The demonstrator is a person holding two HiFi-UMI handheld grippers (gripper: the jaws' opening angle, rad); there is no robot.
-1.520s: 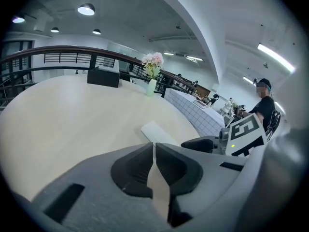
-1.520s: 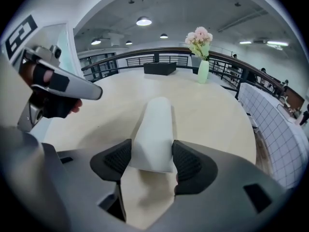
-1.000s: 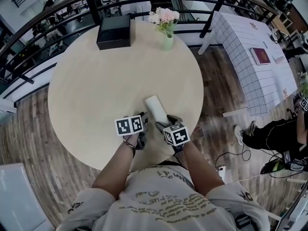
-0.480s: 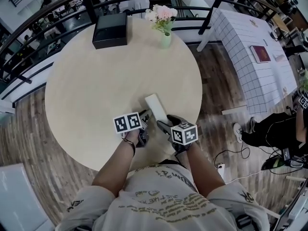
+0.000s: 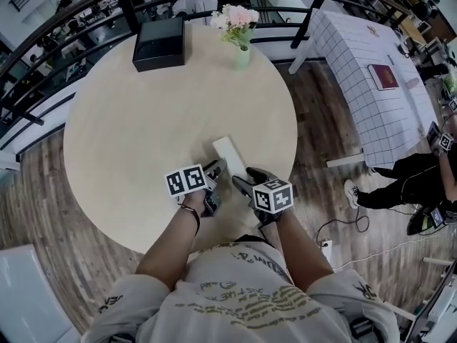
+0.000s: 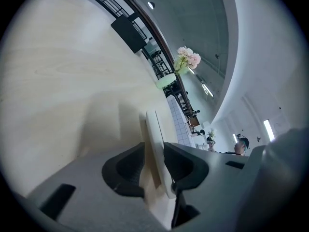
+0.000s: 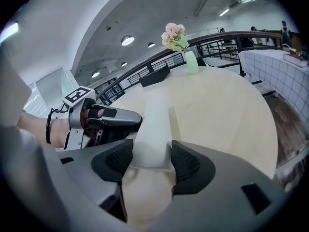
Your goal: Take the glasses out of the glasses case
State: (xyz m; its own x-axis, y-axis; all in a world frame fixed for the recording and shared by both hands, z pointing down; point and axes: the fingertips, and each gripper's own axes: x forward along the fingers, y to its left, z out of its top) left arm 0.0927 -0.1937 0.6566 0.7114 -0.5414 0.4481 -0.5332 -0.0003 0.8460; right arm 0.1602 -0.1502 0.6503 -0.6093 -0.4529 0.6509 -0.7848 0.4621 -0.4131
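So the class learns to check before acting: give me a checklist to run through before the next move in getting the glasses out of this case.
1. Glasses case reachable: ok, near the table's front edge, at both claws.
2. Right claw grip: ok, jaws closing, pads on both sides of the case's end.
3. Left claw grip: cannot tell; case edge between its opening jaws.
4. Case opened: not ok, looks shut, no glasses visible.
5. Vase and black box clear: ok, far side.

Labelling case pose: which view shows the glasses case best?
Right gripper view: the white rectangular glasses case sits large and central, top face showing. Head view has it small, near end hidden. Left gripper view catches it edge-on.
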